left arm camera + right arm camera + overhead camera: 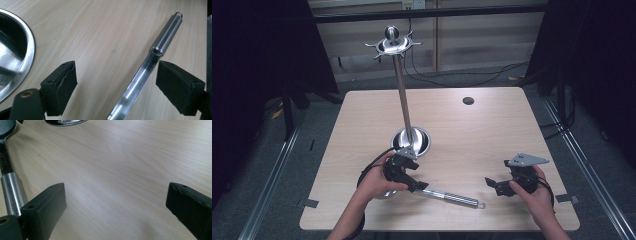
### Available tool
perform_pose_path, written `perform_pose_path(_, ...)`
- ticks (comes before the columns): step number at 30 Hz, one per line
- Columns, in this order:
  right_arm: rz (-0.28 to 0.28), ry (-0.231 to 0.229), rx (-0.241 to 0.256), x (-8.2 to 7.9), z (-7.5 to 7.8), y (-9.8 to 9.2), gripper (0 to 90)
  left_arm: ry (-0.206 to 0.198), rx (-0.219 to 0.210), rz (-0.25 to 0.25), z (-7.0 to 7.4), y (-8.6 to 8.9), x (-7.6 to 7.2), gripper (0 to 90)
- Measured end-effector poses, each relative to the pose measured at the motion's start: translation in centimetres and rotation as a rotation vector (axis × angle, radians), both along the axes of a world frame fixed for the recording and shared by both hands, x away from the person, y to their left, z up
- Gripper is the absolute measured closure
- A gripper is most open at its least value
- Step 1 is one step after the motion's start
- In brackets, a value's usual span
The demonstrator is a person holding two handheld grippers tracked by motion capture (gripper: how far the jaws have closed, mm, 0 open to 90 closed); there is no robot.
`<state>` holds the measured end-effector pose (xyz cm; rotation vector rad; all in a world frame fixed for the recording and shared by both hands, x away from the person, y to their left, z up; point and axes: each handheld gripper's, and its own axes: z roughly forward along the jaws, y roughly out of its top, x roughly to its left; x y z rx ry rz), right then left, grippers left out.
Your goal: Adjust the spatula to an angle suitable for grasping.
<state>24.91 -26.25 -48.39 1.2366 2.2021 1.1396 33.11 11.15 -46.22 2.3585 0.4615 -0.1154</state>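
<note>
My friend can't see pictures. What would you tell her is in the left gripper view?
A shiny metal utensil handle lies slantwise on a pale wooden table, between the left gripper's two open black jaws and close to one of them. A round steel base curves in at the edge.

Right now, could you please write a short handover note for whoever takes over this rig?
Left gripper: open, fingers either side of the ladle's shaft, not closed on it.
Right gripper: open, holding nothing, low over bare table.
Ladle: lying flat on the table near the front edge.
Utensil stand: upright, hooks bare.
Done: nothing gripped yet.
Left: likely grasp the ladle and hang it.
</note>
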Motion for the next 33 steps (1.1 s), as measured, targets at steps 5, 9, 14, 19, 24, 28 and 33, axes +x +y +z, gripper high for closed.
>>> perform_pose_path(5, 0.012, 0.001, -0.001, 0.4, -0.1, 0.4, 2.8, 0.01, -0.02, -0.011, -0.1, 0.4, -0.3, 19.5)
perform_pose_path(9, 0.021, 0.0, 0.006, 0.6, 0.1, 0.8, 2.8, 0.024, -0.024, -0.02, -0.4, 0.5, -0.7, 24.0)
perform_pose_path(14, 0.029, -0.002, 0.008, 0.9, 0.1, 1.1, 2.8, 0.033, -0.024, -0.036, -0.4, 0.4, -1.3, 33.9)
perform_pose_path(19, 0.037, 0.004, 0.009, 1.1, 0.1, 1.4, 2.8, 0.08, -0.014, -0.087, -0.7, 0.1, -2.0, 58.3)
perform_pose_path(24, 0.039, -0.005, 0.013, 1.3, 0.3, 1.5, 2.8, 0.146, 0.014, -0.162, -1.3, -0.4, -2.5, 80.1)
perform_pose_path(28, 0.039, -0.002, 0.016, 1.4, 0.2, 1.6, 2.8, 0.152, 0.054, -0.173, -1.6, -0.6, -2.8, 86.8)
perform_pose_path(33, 0.046, -0.001, 0.015, 1.6, 0.1, 1.8, 2.8, 0.136, 0.081, -0.167, -2.4, -1.0, -3.0, 87.7)
